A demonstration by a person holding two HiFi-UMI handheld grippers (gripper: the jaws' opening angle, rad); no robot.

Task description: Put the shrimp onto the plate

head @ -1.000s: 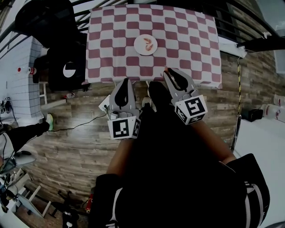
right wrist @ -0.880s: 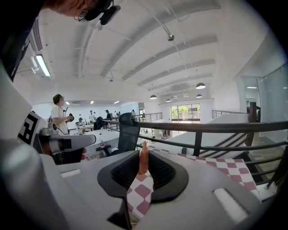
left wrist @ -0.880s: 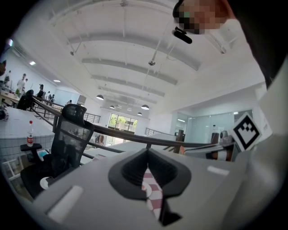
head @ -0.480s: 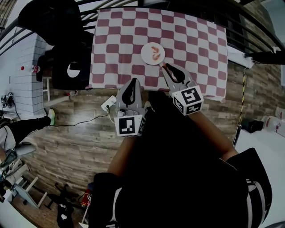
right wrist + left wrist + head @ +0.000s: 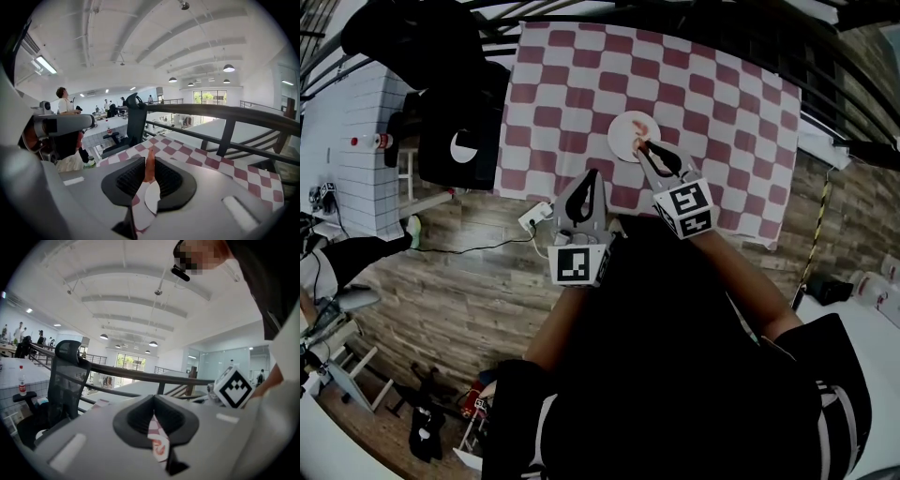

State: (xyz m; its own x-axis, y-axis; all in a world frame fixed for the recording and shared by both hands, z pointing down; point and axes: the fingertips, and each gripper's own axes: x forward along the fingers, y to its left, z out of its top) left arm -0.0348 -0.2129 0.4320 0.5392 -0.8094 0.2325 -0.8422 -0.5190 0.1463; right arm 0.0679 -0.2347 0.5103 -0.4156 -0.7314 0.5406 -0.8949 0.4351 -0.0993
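On the red-and-white checked tablecloth (image 5: 562, 84) stands a small white plate (image 5: 624, 131) with one orange shrimp (image 5: 648, 127) lying at its far right. My right gripper (image 5: 640, 147) hangs over the plate's near edge, shut on another orange shrimp (image 5: 149, 166) that stands upright between the ribbed pads. The plate (image 5: 152, 199) shows below through the jaw gap. My left gripper (image 5: 591, 174) hovers at the table's near edge, left of the plate, shut with nothing in it. Only a sliver of cloth and plate shows through its slit in the left gripper view.
A black office chair (image 5: 455, 141) stands against the table's left side. Dark railings (image 5: 825, 56) run behind the table and along its right. A white power strip (image 5: 534, 217) with a cable lies on the wooden floor near the table's front left corner.
Both grippers have moved forward toward the table. The right one now reaches over the plate's near edge. The left one has come up to the table's front edge.
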